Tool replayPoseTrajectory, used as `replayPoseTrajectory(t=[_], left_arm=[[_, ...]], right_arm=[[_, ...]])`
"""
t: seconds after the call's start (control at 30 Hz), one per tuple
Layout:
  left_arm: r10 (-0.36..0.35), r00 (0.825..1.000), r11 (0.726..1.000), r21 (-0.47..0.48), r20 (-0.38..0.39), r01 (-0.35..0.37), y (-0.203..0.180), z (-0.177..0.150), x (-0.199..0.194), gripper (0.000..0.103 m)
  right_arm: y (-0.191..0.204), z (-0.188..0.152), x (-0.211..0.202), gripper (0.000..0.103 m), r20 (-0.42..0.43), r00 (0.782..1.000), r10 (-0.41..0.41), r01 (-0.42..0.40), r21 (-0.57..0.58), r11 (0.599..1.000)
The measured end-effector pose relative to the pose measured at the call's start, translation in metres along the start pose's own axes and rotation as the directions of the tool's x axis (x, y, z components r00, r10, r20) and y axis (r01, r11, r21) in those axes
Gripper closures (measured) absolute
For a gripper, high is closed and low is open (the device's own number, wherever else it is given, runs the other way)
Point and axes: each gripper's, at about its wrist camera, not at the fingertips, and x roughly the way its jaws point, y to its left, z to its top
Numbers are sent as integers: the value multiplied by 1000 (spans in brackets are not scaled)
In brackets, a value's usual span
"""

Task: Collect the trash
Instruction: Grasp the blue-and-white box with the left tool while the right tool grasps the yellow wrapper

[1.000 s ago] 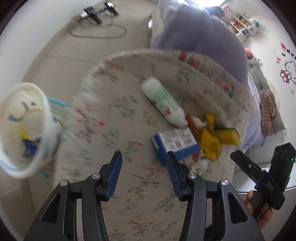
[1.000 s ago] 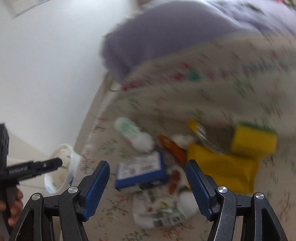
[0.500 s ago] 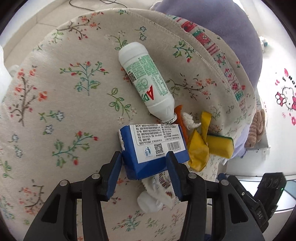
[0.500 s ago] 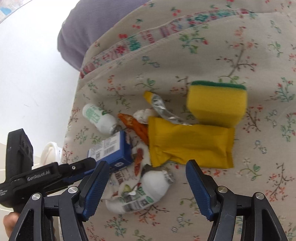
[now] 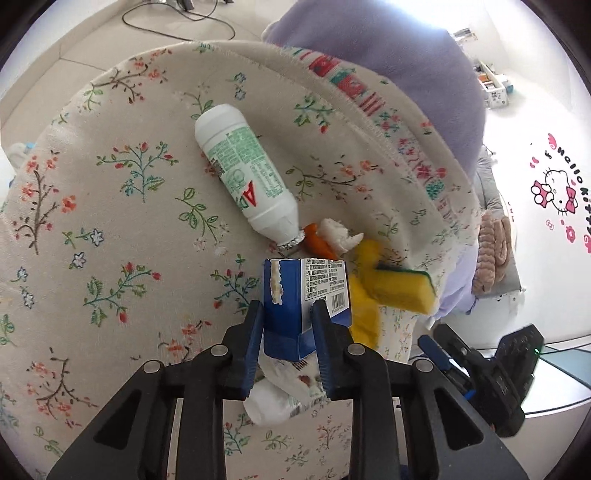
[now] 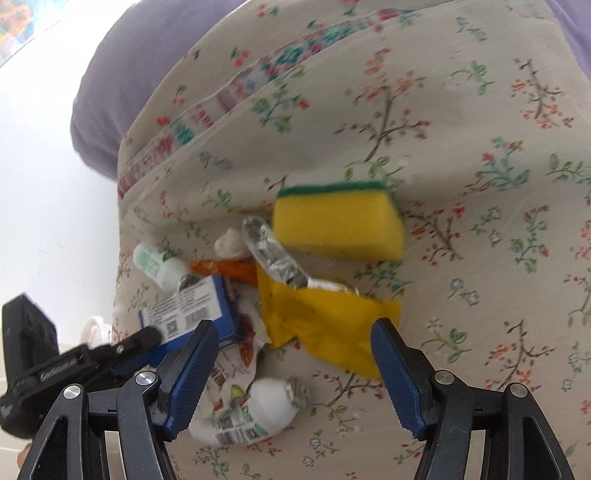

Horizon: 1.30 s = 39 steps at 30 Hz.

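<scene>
A heap of trash lies on the floral cloth point(image 5: 110, 221). My left gripper point(image 5: 288, 305) is closing, and its pads press the sides of the blue carton point(image 5: 317, 280), which is tipped up on edge. A white bottle point(image 5: 247, 177) lies beyond it, and a crushed bottle point(image 5: 280, 398) lies under the jaws. My right gripper point(image 6: 293, 328) is open over the yellow wrapper point(image 6: 325, 317), with the crushed bottle point(image 6: 251, 410) by its left finger. The yellow sponge point(image 6: 340, 225) sits farther back. The blue carton point(image 6: 188, 310) shows at the left.
An orange wrapper point(image 5: 319, 242), a tissue wad point(image 5: 338, 236) and a foil strip point(image 6: 280, 258) lie in the heap. A purple cushion point(image 5: 388, 55) lies past the cloth's edge. A cable point(image 5: 177, 26) runs over the floor behind.
The left jaws have narrowed onto the blue carton, which has turned from flat to standing on edge. The right gripper has come closer to the heap, still wide.
</scene>
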Motion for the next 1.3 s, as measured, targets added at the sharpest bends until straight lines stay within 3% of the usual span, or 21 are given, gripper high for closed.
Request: replayPoseTrajectory(t=[0.17,0.43,0.57,0.63,0.7,0.83,0.9,1.07,1.17,1.23,1.3], left_arm=[[-36,999,999,31,22,35,-6,-2,-19,74],[-37,998,998,60,52,34,6,-1,-52,74],[-33,997,998,50,63,30,12,-1,-61,74],[-36,997,998,51,69,33,15,-1,-69,74],[-38,996,998,52,78,34,17,-1,-75,74],[-43,994,998,58,97,38,20,-2,-91,74],[-42,993,997,63,111,36,21,-2,-99,74],[-55,989,998,44,139,50,30,-1,-115,74],[-51,987,998,39,153,45,35,0,-122,74],[-48,986,998,36,159,43,37,0,-126,74],[-47,985,999,34,165,42,40,0,-129,74]], right_arm=[[-14,10,-10,30,33,998,-50,49,27,998],[-24,5,36,30,-103,986,-131,135,37,990],[-39,5,50,31,-117,979,-169,178,68,982],[-35,4,50,66,-77,975,-207,210,38,977],[-28,1,51,88,-70,968,-240,241,8,970],[-14,-2,34,93,-32,980,-195,195,-7,981],[-2,-3,16,103,9,988,-153,153,-26,988],[42,-10,-28,103,141,984,-112,135,-164,977],[60,-16,-9,101,91,991,-100,121,-263,957],[61,-22,13,87,27,990,-137,138,-331,934],[59,-28,29,43,-6,981,-195,180,-359,916]])
